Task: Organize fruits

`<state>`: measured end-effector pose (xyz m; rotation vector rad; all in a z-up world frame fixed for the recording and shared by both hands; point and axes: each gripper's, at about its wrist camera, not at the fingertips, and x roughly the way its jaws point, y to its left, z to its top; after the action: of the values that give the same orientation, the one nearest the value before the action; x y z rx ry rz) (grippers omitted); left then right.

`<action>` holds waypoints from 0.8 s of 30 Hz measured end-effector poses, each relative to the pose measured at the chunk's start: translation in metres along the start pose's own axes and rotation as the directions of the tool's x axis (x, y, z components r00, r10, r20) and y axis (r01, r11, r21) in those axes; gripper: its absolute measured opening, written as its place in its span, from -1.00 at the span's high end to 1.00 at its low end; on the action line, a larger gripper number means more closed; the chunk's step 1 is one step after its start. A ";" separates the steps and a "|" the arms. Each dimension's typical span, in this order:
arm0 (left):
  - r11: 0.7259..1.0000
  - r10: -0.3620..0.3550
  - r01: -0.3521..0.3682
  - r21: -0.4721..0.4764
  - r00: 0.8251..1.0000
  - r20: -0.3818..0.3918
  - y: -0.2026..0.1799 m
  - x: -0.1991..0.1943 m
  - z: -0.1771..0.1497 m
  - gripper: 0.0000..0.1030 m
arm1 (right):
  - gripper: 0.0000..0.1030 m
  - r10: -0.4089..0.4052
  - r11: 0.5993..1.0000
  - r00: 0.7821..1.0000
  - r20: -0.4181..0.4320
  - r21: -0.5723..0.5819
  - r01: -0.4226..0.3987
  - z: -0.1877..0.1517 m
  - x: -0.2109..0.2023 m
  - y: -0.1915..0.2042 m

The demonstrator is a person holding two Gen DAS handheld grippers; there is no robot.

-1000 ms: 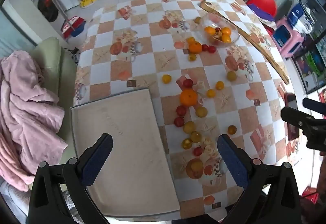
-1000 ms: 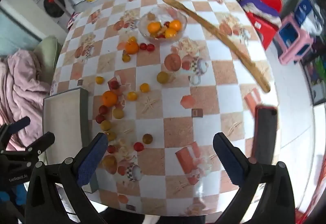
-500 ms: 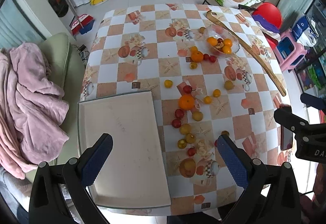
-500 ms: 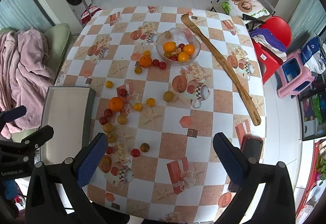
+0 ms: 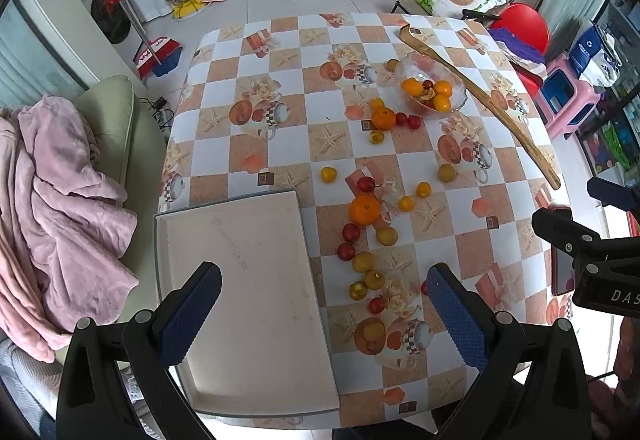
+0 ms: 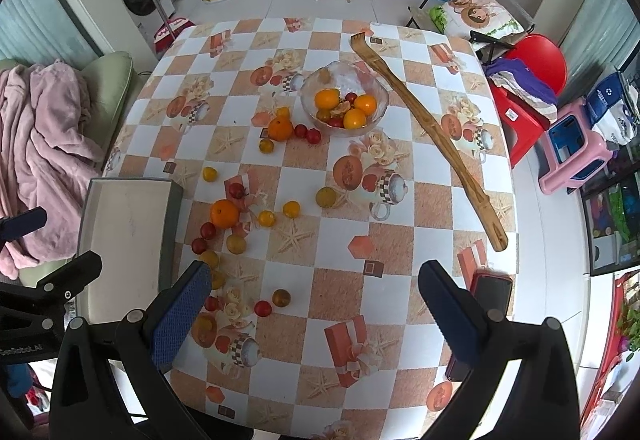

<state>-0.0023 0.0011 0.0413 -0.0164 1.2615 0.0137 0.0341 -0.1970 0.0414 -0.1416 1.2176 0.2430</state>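
On the checked tablecloth [image 6: 400,207]: loose fruit scattered from centre toward the near left edge. Large orange [image 5: 364,209] just right of white tray [image 5: 240,280], with red cherry tomatoes [image 5: 350,232] and yellow ones [image 5: 363,261] trailing toward the viewer. Second orange [image 6: 280,128] touching-close beside glass bowl [image 6: 344,103]; bowl containing oranges and small tomatoes. Tray bare, at left table edge. Wooden back scratcher [image 6: 424,127] diagonal along right side; phone [image 6: 490,290] at near right edge. Left gripper [image 5: 324,304]: jaws spread wide, holding nothing, above tray and fruit. Right gripper [image 6: 314,304]: jaws spread wide, holding nothing. Pink blanket [image 5: 52,199] on sofa, left.
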 end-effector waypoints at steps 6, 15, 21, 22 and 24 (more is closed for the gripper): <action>1.000 -0.007 0.007 -0.003 1.000 -0.005 0.001 0.000 -0.001 -1.00 | -1.00 -0.001 1.000 1.000 0.001 0.001 0.001 0.000 0.000 0.001; 1.000 0.017 -0.017 0.008 1.000 0.008 -0.001 0.000 -0.001 -1.00 | -1.00 -0.002 1.000 1.000 -0.002 0.001 0.002 0.000 0.001 0.001; 0.994 0.094 -0.095 0.048 0.995 0.028 -0.008 0.008 0.007 -1.00 | -1.00 0.003 1.000 1.000 -0.018 0.018 -0.003 0.005 0.007 -0.001; 0.994 0.095 -0.096 0.052 0.995 0.034 -0.008 0.010 0.009 -1.00 | -1.00 0.005 1.000 1.000 -0.021 0.026 -0.004 0.005 0.009 -0.003; 0.994 0.094 -0.096 0.055 0.995 0.039 -0.005 0.017 0.011 -1.00 | -1.00 0.015 0.999 0.999 -0.032 0.042 -0.014 0.004 0.017 -0.009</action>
<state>0.0137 -0.0033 0.0285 0.0928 1.2250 0.0601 0.0452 -0.2025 0.0267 -0.1012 1.2551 0.2285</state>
